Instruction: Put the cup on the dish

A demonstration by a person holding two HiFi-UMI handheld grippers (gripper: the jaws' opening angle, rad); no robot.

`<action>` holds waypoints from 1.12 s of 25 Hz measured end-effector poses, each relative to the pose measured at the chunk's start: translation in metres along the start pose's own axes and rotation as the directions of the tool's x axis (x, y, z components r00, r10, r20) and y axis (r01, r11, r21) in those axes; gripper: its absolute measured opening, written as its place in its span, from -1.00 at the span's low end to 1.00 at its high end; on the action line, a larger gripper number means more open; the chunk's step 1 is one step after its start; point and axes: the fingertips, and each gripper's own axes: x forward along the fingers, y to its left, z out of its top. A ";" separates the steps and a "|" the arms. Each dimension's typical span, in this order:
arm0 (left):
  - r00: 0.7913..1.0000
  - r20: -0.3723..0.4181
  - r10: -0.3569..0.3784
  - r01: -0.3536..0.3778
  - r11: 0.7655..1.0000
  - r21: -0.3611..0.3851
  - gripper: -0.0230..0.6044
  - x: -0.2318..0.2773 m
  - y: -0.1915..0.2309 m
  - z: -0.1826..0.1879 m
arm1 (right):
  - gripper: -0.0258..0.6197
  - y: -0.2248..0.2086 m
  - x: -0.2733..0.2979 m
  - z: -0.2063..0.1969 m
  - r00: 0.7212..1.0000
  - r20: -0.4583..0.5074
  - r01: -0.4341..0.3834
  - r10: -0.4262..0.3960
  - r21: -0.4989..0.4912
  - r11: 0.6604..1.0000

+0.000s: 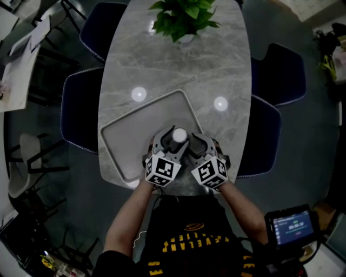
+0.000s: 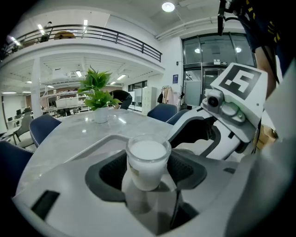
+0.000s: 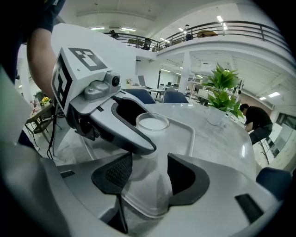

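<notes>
Left gripper (image 2: 147, 172): clamped on cup (image 2: 148, 159).
Right gripper (image 3: 149, 178): jaws wide, over tray (image 1: 116, 147) rim, 3 o'clock of cup.
Cup: upright, at tray's 5 o'clock corner.
Tray: table's (image 1: 216, 65) 6 o'clock end.

Tray (image 1: 123, 142) lies at the table's (image 1: 178, 70) 6 o'clock end, plant (image 1: 184, 16) at 12. Cup (image 1: 179, 135) is over the tray's 3 o'clock side, between the left gripper's (image 1: 168, 142) jaws; right gripper (image 1: 199, 145) is at the cup's 4.

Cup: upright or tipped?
Upright. The cup stands with its rim level on top, white fill near the rim, between the jaws of the left gripper.
</notes>
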 end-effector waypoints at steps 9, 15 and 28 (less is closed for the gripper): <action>0.998 0.024 0.050 -0.049 0.998 -0.041 -0.10 -0.030 0.002 0.005 | -0.22 -0.002 -0.016 0.005 0.998 0.042 0.034 -0.039 0.108 0.994; 0.996 0.037 0.083 -0.079 0.992 -0.102 -0.10 -0.063 0.000 0.010 | -0.22 0.005 -0.034 0.021 0.989 0.116 0.067 -0.089 0.177 0.982; 0.984 0.172 0.039 -0.005 0.981 -0.192 -0.10 -0.153 -0.050 0.054 | -0.90 0.040 -0.107 0.065 0.931 0.318 0.051 -0.180 0.376 0.925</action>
